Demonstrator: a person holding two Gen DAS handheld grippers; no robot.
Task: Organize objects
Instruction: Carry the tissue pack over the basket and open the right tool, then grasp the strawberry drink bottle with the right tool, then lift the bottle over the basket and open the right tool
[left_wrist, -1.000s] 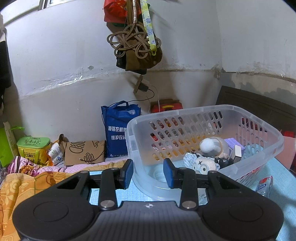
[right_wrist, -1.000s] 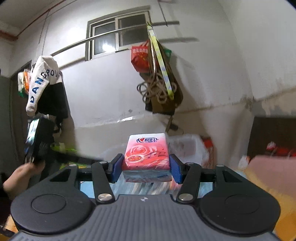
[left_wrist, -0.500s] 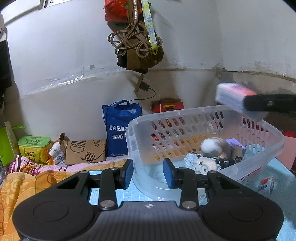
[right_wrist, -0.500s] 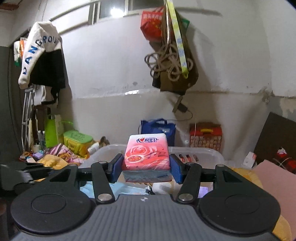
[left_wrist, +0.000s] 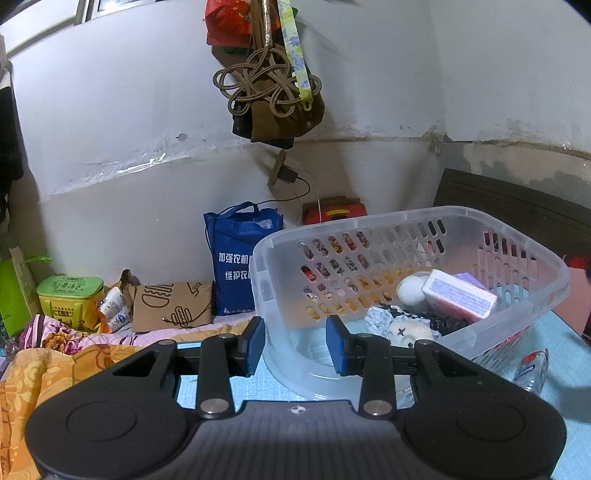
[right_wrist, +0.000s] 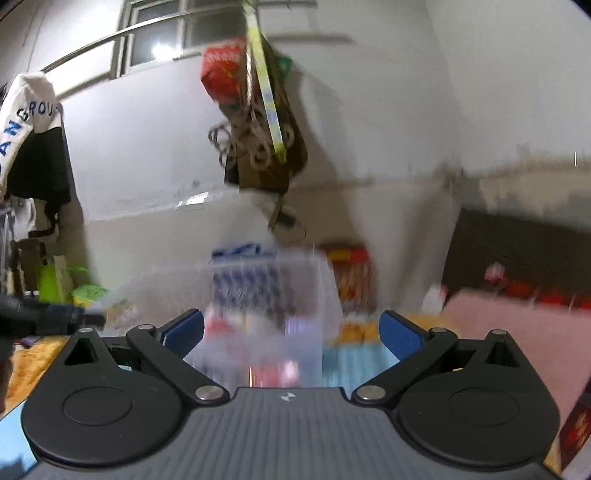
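Observation:
A clear plastic basket (left_wrist: 369, 229) stands on the light blue mat. The pink tissue pack (left_wrist: 460, 299) lies tilted inside it, on top of a white ball, a white plush toy (left_wrist: 402, 325) and a purple box. My left gripper (left_wrist: 295, 345) hangs just in front of the basket's near left wall, its jaws a little apart with nothing between them. My right gripper (right_wrist: 291, 332) is wide open and empty; its view is blurred, with the basket (right_wrist: 258, 295) ahead of it.
A small bottle (left_wrist: 530, 369) lies on the mat right of the basket. A blue bag (left_wrist: 236, 258), a brown paper bag (left_wrist: 171, 304) and a green tin (left_wrist: 70, 299) stand along the wall. A bag and coiled rope (left_wrist: 269, 85) hang above. Orange bedding (left_wrist: 44, 369) lies at left.
My right gripper carried the pink tissue pack over the basket and opened. The pack now lies in the basket. The left gripper has not moved.

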